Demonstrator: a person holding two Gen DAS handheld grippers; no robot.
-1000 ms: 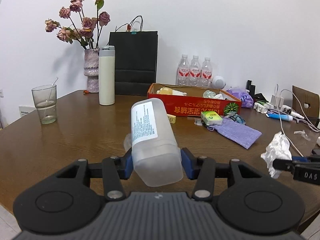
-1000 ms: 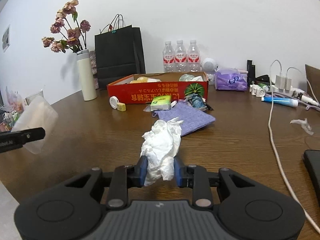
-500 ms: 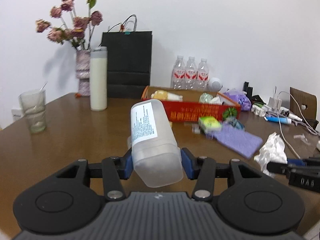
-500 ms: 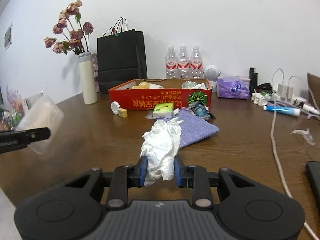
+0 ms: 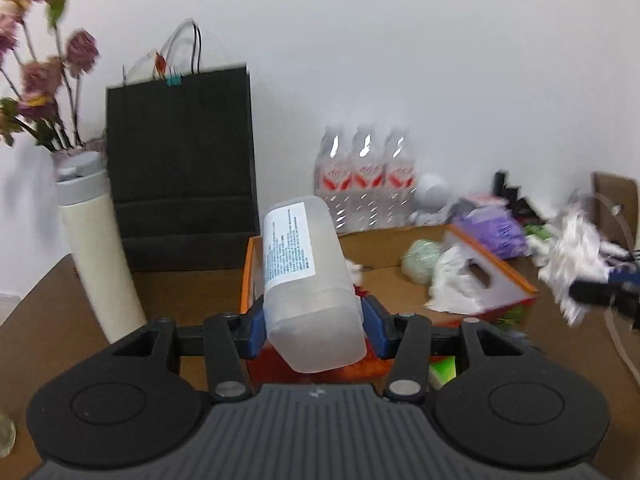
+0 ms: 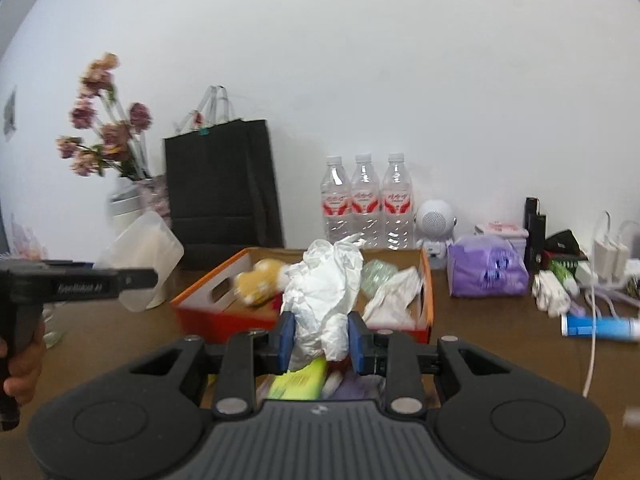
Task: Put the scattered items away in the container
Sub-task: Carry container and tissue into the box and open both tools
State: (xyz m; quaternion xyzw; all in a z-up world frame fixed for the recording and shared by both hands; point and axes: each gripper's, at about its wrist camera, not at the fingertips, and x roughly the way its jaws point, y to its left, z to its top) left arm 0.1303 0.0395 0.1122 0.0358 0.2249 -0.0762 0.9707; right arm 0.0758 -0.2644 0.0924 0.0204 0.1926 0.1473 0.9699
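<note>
My left gripper [image 5: 314,328] is shut on a frosted plastic bottle [image 5: 308,280] with a white label, held over the near left corner of the red cardboard box [image 5: 492,276]. My right gripper [image 6: 320,340] is shut on a crumpled white tissue [image 6: 324,288], held just in front of the box [image 6: 208,312]. The box holds a yellow item [image 6: 256,280], a pale green bundle [image 6: 378,274] and white paper [image 6: 394,294]. The left gripper and its bottle [image 6: 140,260] show at the left of the right wrist view.
A white thermos [image 5: 96,248], a vase of dried flowers [image 6: 104,136] and a black paper bag [image 5: 180,168] stand left of the box. Three water bottles [image 6: 366,204] stand behind it. A purple pack [image 6: 486,270], chargers, cables and a blue tube [image 6: 600,326] lie to the right. A green packet [image 6: 300,378] lies under my right gripper.
Both grippers have moved forward and up to the box, carrying the bottle and the tissue. The box now sits close under both.
</note>
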